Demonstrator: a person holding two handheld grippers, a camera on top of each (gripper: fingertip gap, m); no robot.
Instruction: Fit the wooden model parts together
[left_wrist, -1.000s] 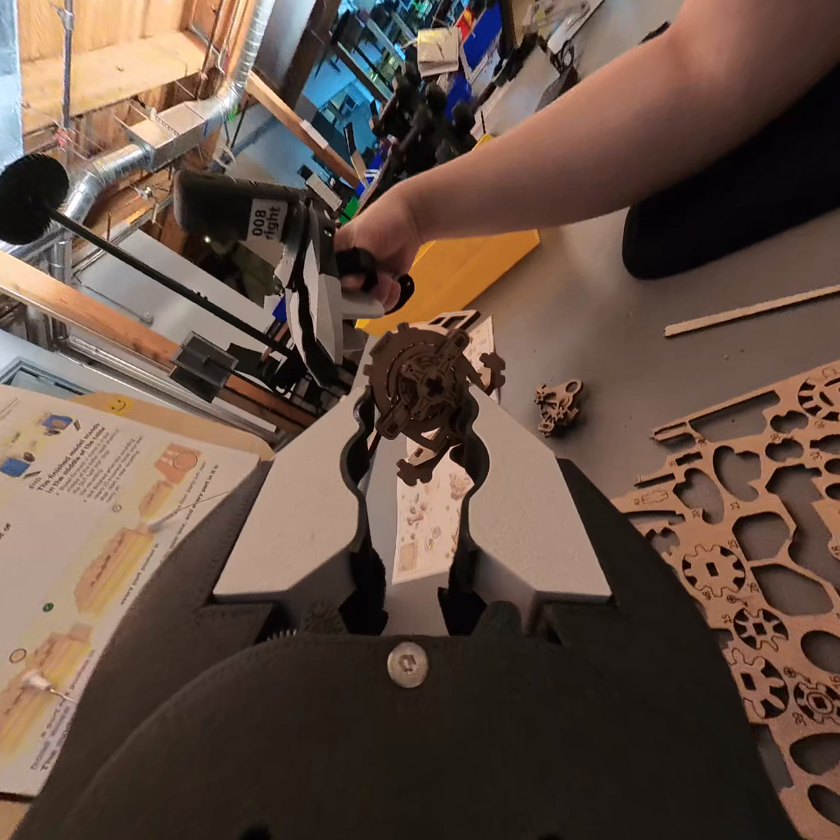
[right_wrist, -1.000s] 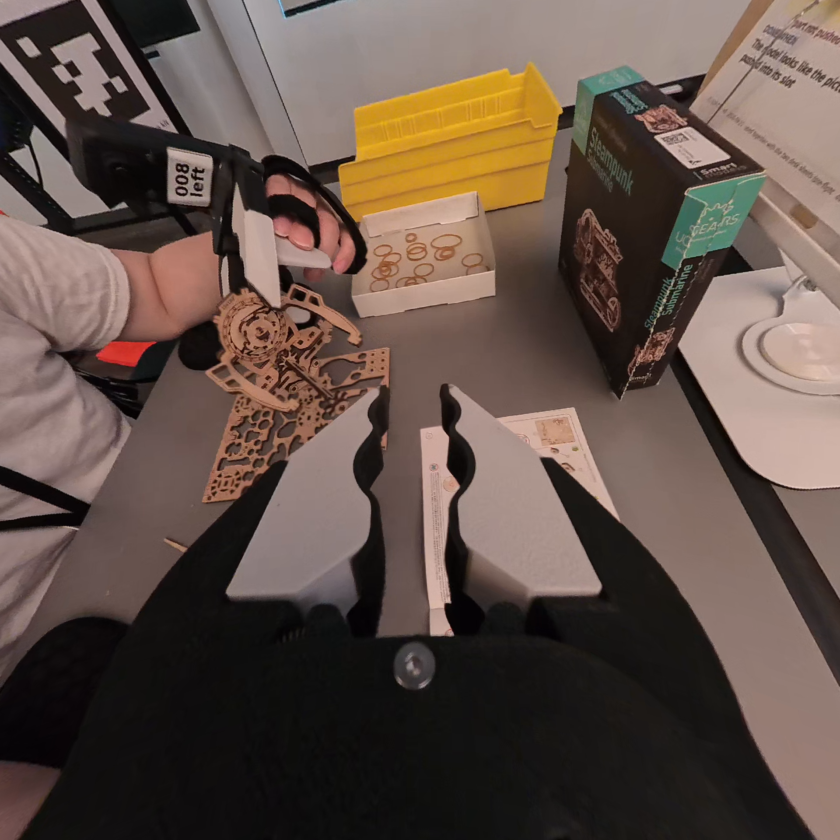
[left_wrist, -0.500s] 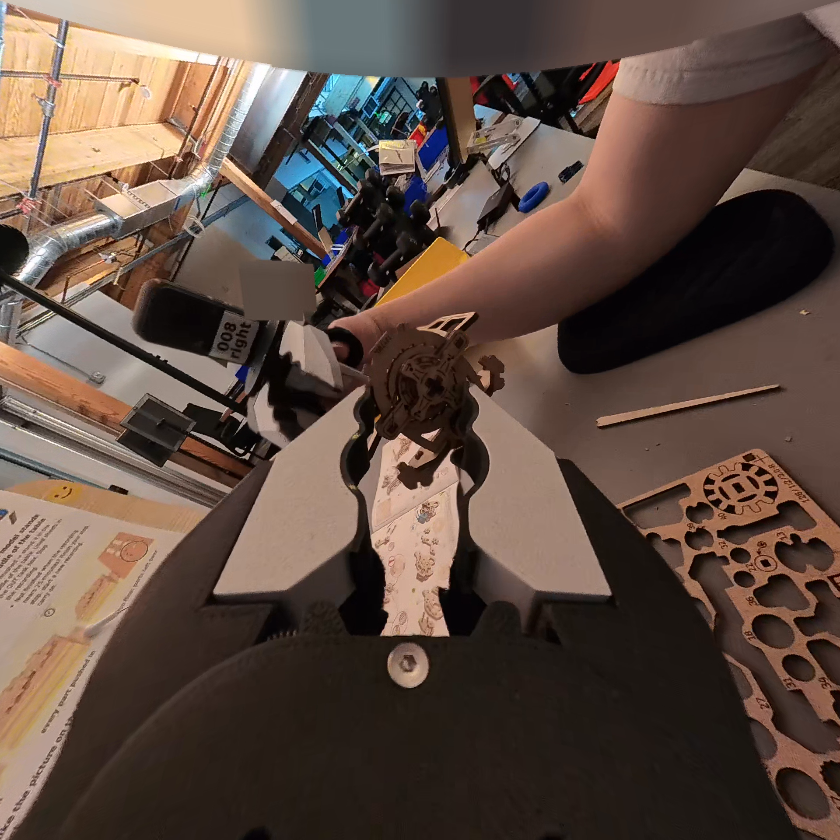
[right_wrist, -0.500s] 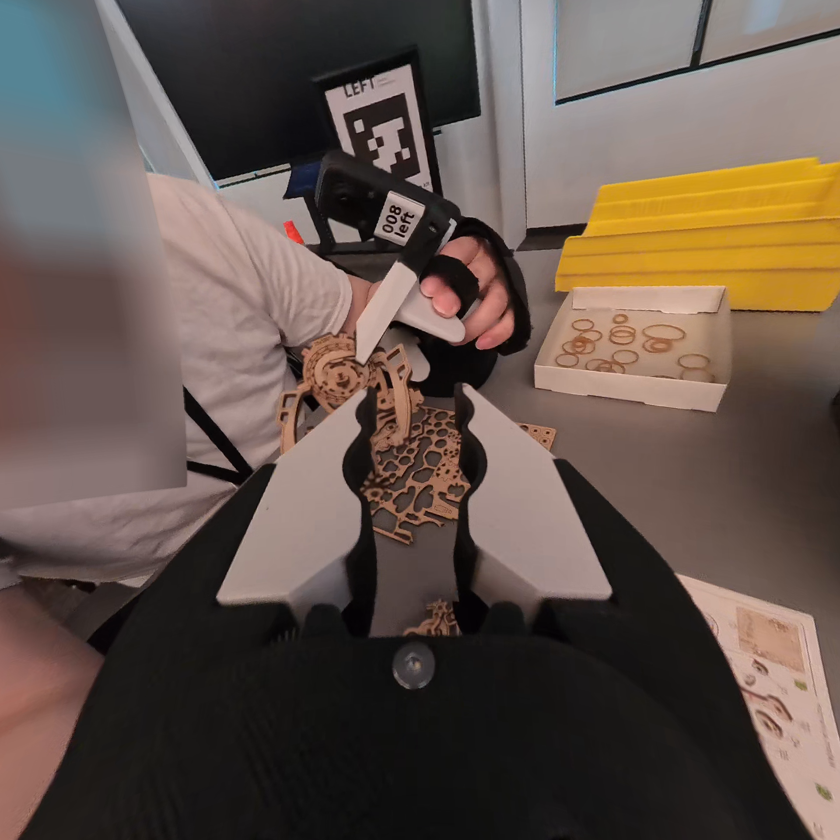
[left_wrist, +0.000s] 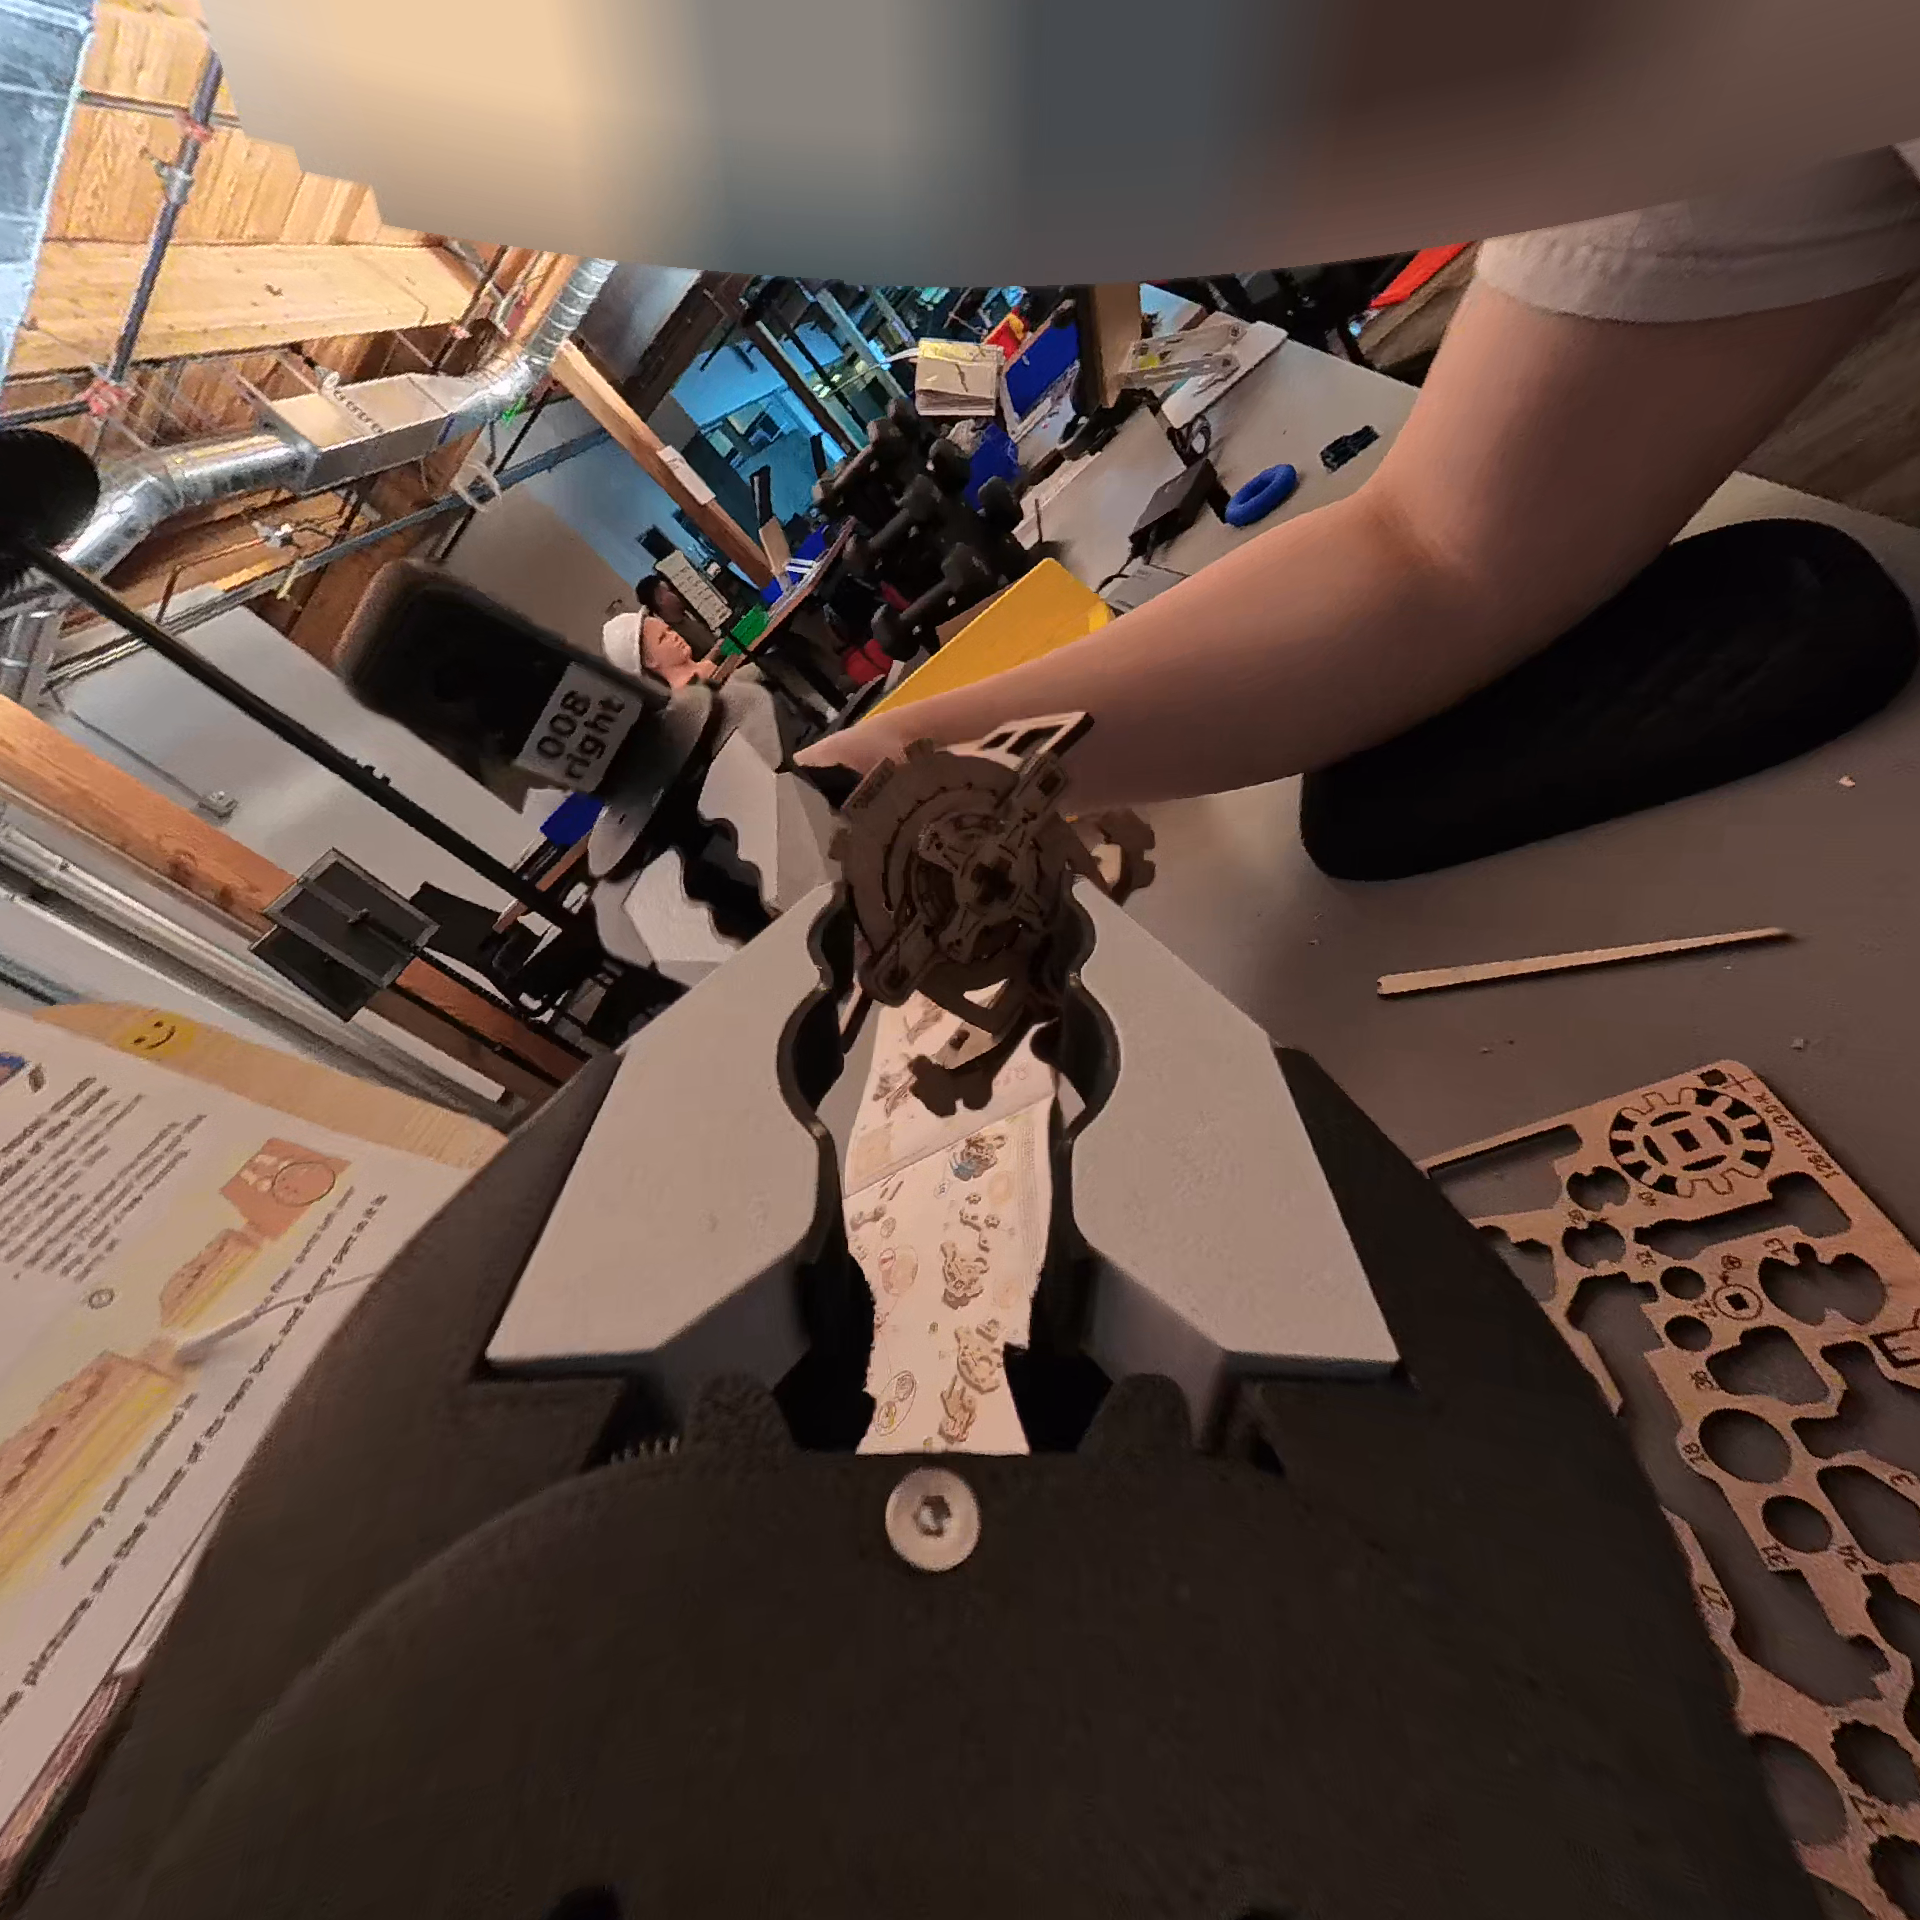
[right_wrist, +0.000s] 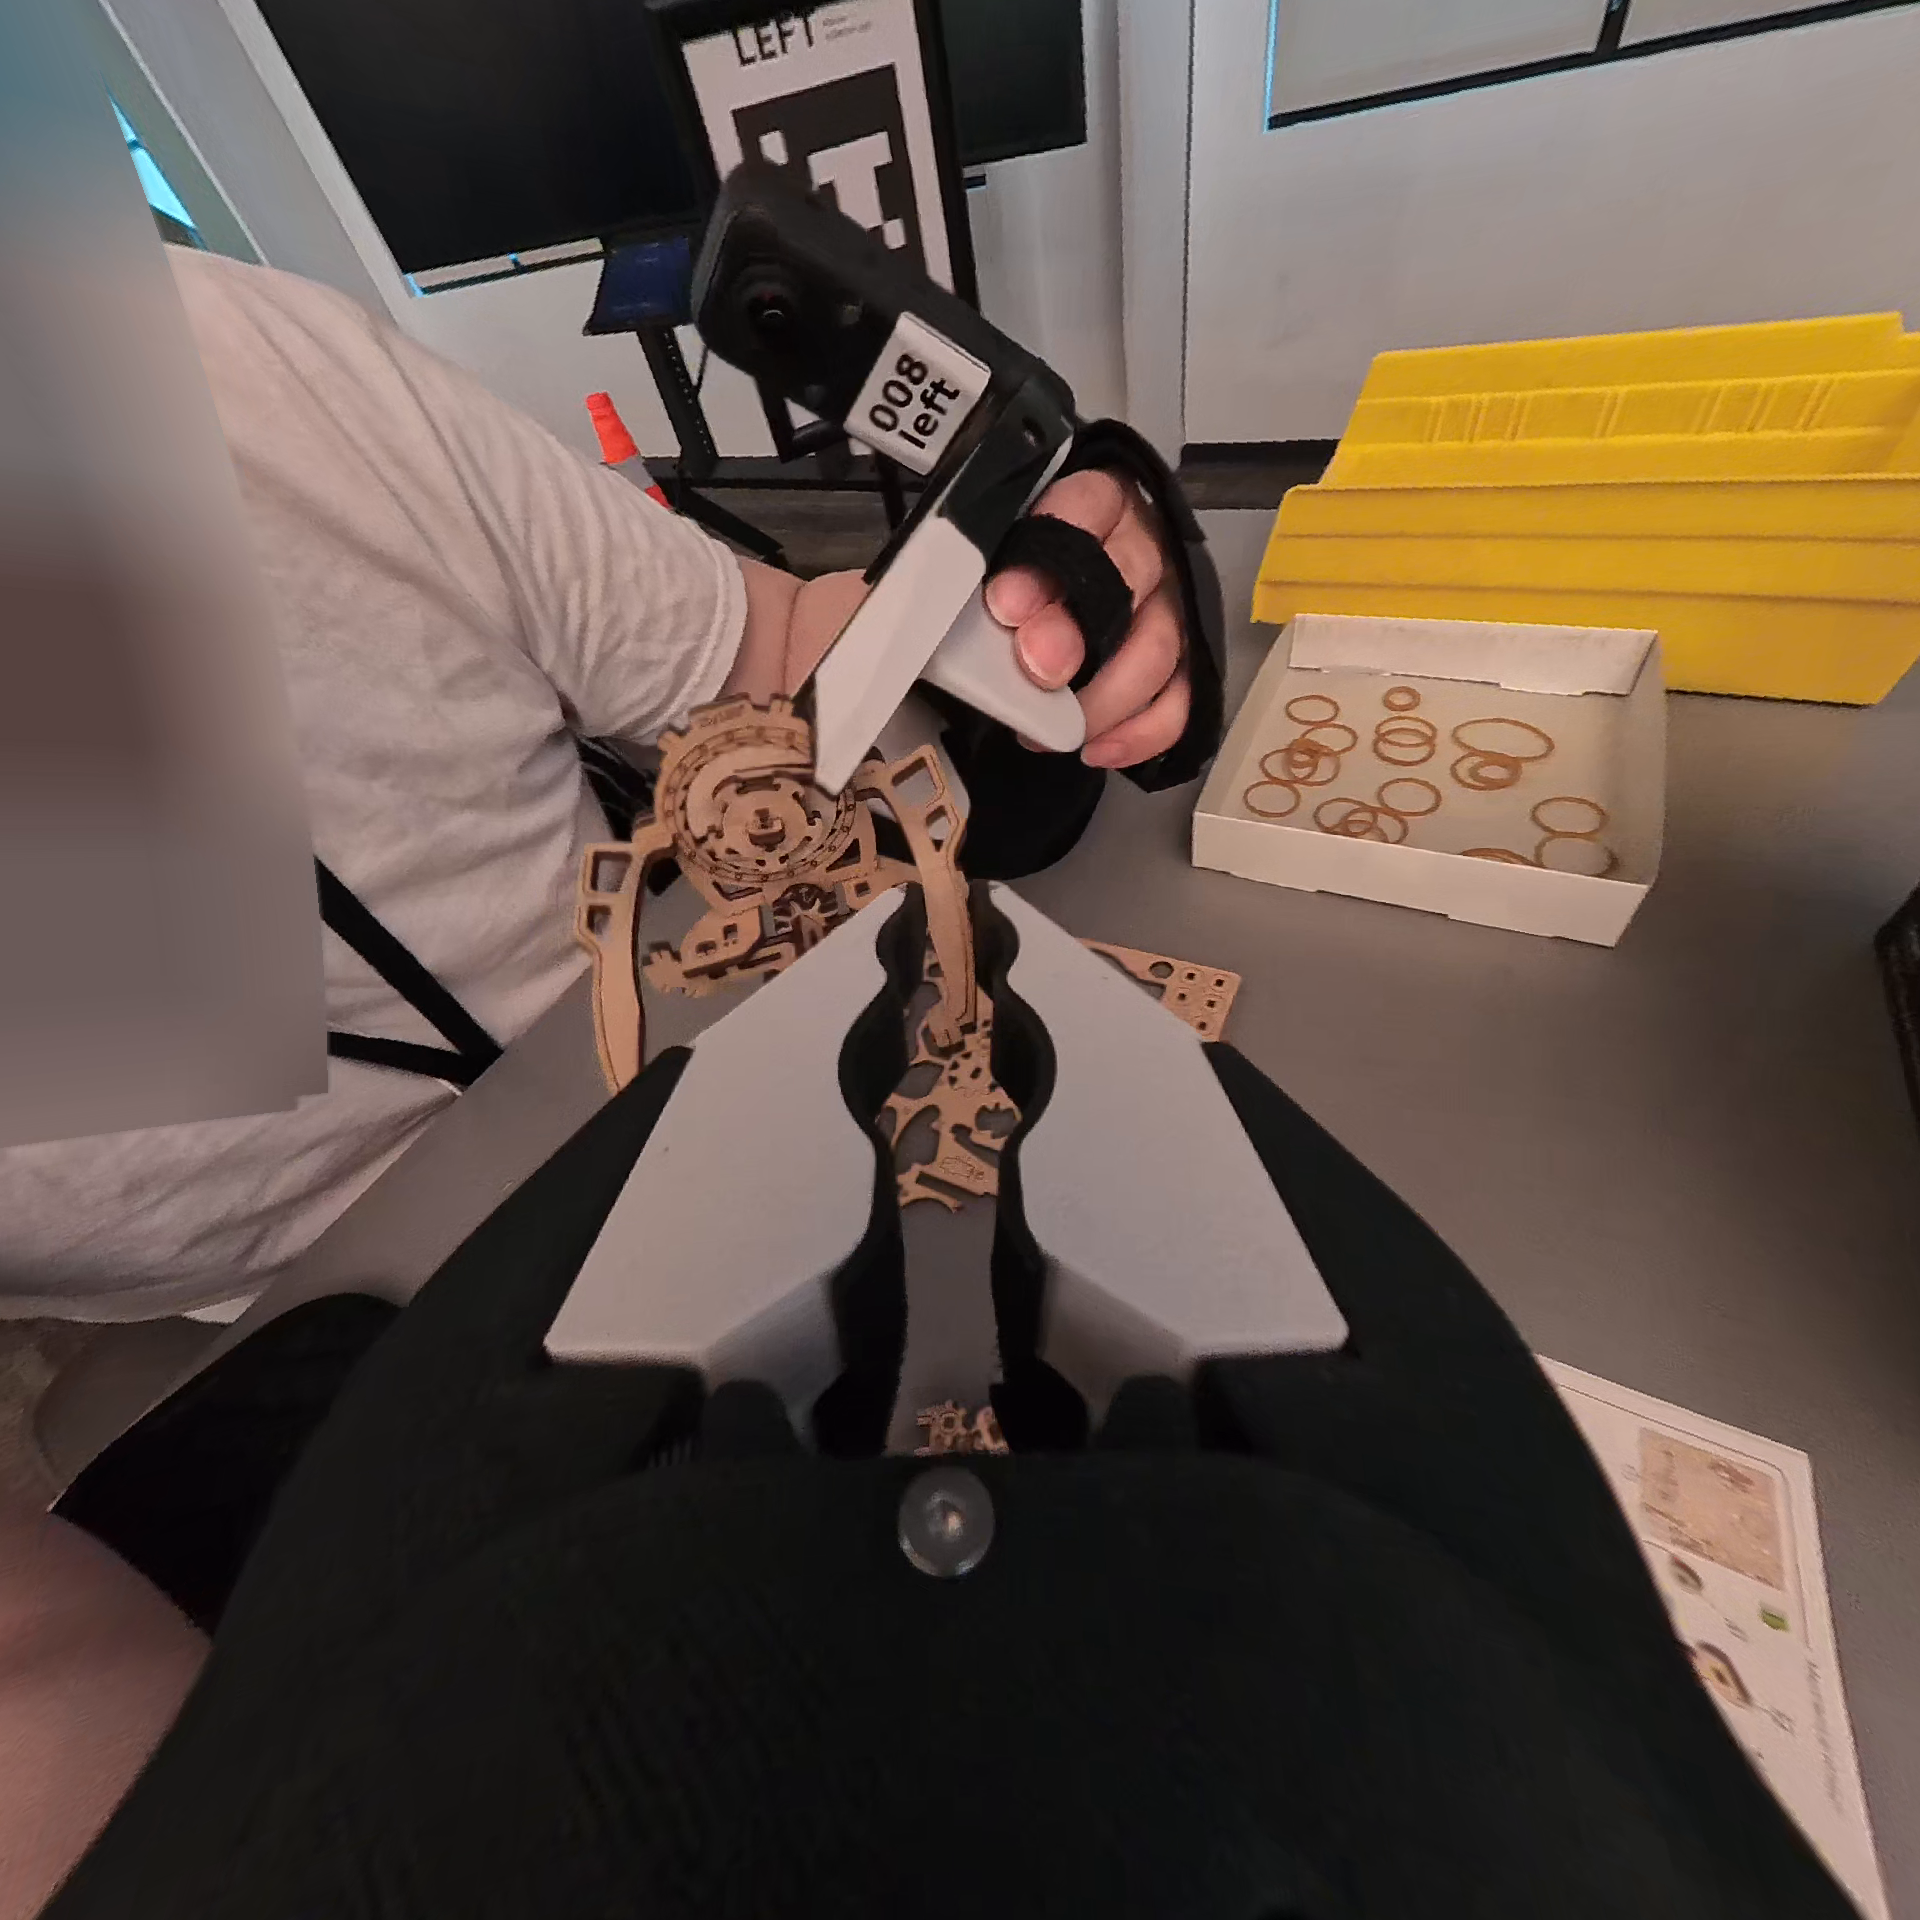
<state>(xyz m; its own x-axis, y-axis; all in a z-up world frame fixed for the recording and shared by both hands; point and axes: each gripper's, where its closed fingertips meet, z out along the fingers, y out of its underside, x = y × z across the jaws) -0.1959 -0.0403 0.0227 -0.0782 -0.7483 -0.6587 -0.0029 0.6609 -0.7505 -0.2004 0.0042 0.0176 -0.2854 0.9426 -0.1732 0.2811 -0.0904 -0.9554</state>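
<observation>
My left gripper (left_wrist: 951, 914) is shut on the wooden model (left_wrist: 961, 883), a gear disc with an arched frame, and holds it above the table. In the right wrist view the model (right_wrist: 753, 821) hangs below the left gripper's fingers (right_wrist: 883, 665). My right gripper (right_wrist: 943, 914) has come up to the model. Its jaws stand narrow around the frame's right leg (right_wrist: 951, 977), which runs down between the pads. The right gripper also shows in the left wrist view (left_wrist: 717, 862), just left of the model.
Cut-out wooden part sheets (left_wrist: 1714, 1299) (right_wrist: 1174, 987) lie on the grey table. A white box of rubber bands (right_wrist: 1434, 790) and yellow bins (right_wrist: 1610, 499) stand at the back right. Instruction sheets (right_wrist: 1714, 1558) (left_wrist: 156, 1299), a wooden stick (left_wrist: 1579, 961) and a small wooden piece (right_wrist: 956, 1429) lie nearby. Across from one pair of fingers to the other is roughly 4 cm.
My right gripper has swung left from the instruction sheet to the model, and its jaws have narrowed around the frame's leg. My left gripper has kept its hold and lifted the model toward it.
</observation>
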